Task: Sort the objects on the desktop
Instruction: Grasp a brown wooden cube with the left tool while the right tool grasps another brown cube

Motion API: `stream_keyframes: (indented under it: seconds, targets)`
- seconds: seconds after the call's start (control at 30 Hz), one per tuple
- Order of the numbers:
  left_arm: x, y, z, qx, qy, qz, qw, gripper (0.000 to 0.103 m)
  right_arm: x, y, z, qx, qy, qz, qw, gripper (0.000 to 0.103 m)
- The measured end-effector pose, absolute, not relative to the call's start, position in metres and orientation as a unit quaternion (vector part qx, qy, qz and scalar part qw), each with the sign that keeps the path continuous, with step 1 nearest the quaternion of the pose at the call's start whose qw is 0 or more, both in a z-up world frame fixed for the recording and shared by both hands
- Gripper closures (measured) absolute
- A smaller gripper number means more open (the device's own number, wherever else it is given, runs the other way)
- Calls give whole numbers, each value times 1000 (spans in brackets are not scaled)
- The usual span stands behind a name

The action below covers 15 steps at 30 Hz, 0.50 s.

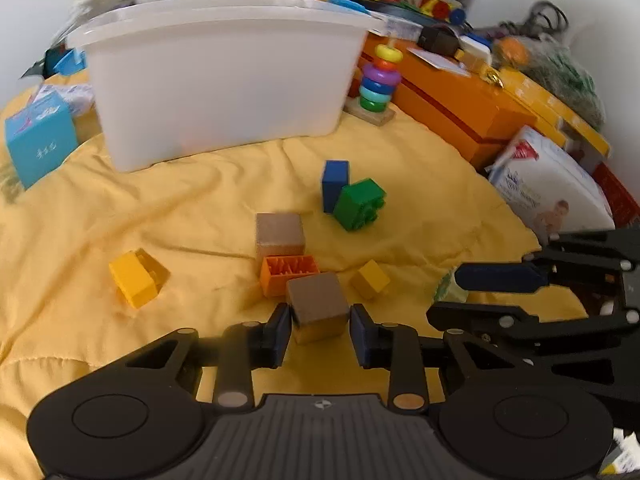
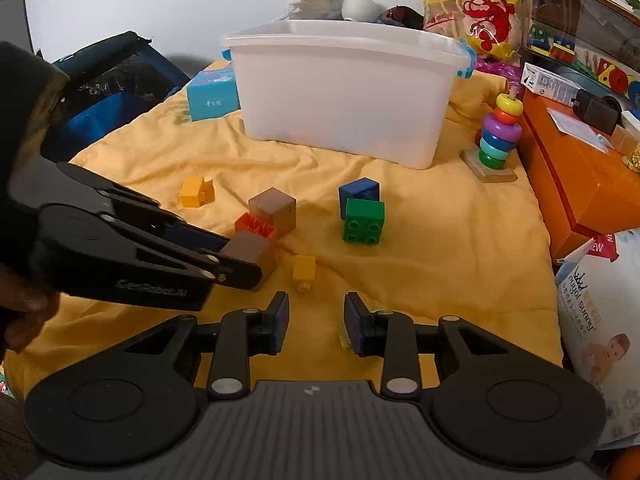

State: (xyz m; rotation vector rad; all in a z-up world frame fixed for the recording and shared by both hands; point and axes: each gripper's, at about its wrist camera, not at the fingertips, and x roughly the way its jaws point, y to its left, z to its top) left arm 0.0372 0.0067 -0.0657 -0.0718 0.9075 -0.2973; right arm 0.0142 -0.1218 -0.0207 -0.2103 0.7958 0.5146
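Left hand-held gripper [image 1: 320, 330] of mine sat low over the yellow cloth [image 1: 120, 216] with its jaws narrowed around the nearer wooden cube [image 1: 318, 306]; the left pad looked to touch the cube's side while a thin gap seemed to remain at the right pad, so I judged the grip not quite made. That cube rested on the cloth, touching the orange brick [image 1: 289, 274] behind it, with a second wooden cube [image 1: 279, 236] just beyond and a small yellow brick [image 1: 370, 279] just to its right. Farther out lay a larger yellow brick [image 1: 138, 278] to the left and a blue block [image 1: 335, 190] touching a green brick [image 1: 359, 205]. The white bin [image 1: 224, 84], where I took the sorted pieces to belong, stood well behind them all.

My right hand-held gripper [image 2: 316, 322] hovered near, half-closed; I could not tell whether the small pale thing at its right pad was held.

To do this step well, I judged I should square the pads on the cube's flat opposite faces, close firmly, then lift straight up so the orange brick was not dragged along, keeping clear of the other hand-held gripper on the way to the bin.
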Motion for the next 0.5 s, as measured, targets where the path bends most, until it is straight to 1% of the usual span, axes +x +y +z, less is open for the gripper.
stream_keyframes:
  seconds: [0.17,0.27,0.3,0.37,0.43,0.5]
  targets:
    - [14,20,-57,-4,435,-148,888,69,26,-116,-15,-75,375,261,886,66]
    - [0,35,-58,-20,447,-139,884,69,46,-104,-15,-42,379,278,882,65]
    - [-5,37,-59,-23,448,-134,884,69,52,-100,-15,-34,377,280,882,57]
    - [-11,41,-62,-24,450,-126,884,69,64,-87,-15,-36,371,269,888,45]
    - [-14,44,-63,-27,448,-125,885,69,73,-71,-20,-64,369,262,889,44]
    - [-14,43,-61,-23,446,-123,886,69,84,-60,-30,-72,385,263,882,44]
